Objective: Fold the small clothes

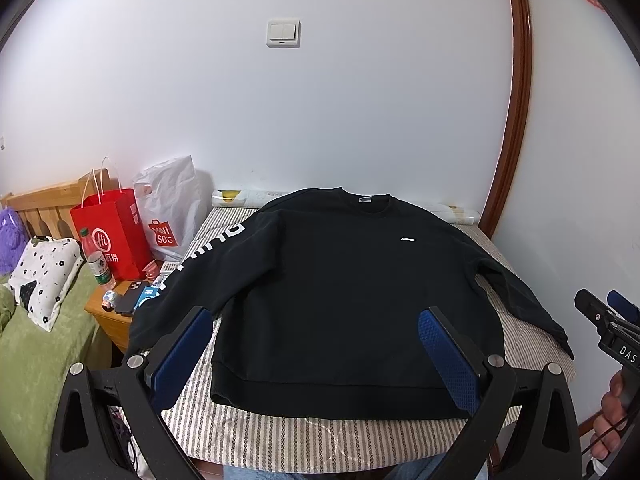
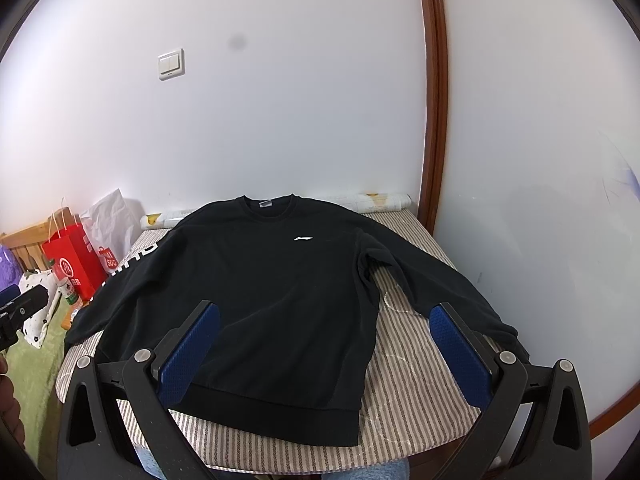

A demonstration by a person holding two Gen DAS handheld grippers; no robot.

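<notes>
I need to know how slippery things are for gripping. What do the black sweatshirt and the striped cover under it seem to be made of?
The black sweatshirt looks like matte, soft cotton-type knit: no sheen, ribbed hem and cuffs. The striped cover looks like thin woven or quilted cloth, with faint stitched curves; its exact fibre cannot be told.

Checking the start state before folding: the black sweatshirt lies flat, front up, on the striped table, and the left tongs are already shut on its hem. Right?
Not quite. The left tongs are open and hold nothing, as the left wrist view shows. The black sweatshirt does lie flat, front up, on the striped table.
</notes>
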